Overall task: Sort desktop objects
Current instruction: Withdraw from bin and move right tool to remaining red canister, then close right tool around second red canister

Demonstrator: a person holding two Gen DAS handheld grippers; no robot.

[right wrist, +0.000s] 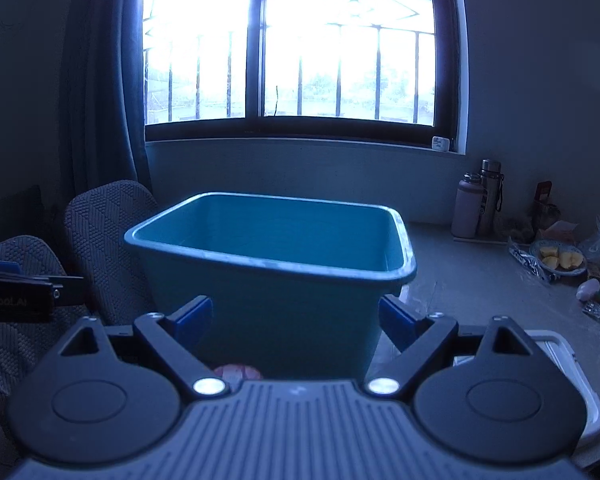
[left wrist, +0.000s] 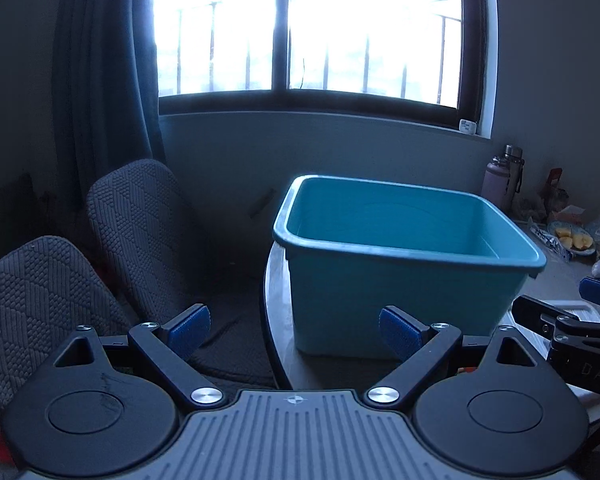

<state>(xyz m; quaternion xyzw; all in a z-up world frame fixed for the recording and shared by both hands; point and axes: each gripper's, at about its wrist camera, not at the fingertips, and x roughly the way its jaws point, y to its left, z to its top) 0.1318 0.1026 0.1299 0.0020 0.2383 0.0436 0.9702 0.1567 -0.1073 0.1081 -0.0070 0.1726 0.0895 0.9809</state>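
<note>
A teal plastic tub (left wrist: 404,296) stands on the grey table (left wrist: 276,320) near its left edge; it also shows in the right wrist view (right wrist: 268,300). Its inside looks empty as far as I can see. My left gripper (left wrist: 294,330) is open and empty, level with the tub's near left corner. My right gripper (right wrist: 296,318) is open and empty, close in front of the tub's near wall. A pinkish object (right wrist: 236,372) lies just below the right gripper, partly hidden. The right gripper's arm (left wrist: 572,328) shows at the left view's right edge.
Two grey padded chairs (left wrist: 140,232) stand left of the table. At the back right are two bottles (right wrist: 478,204), a plate of fruit (right wrist: 558,260), bags and small items. A white lidded box (right wrist: 568,364) lies at right. A window and curtain are behind.
</note>
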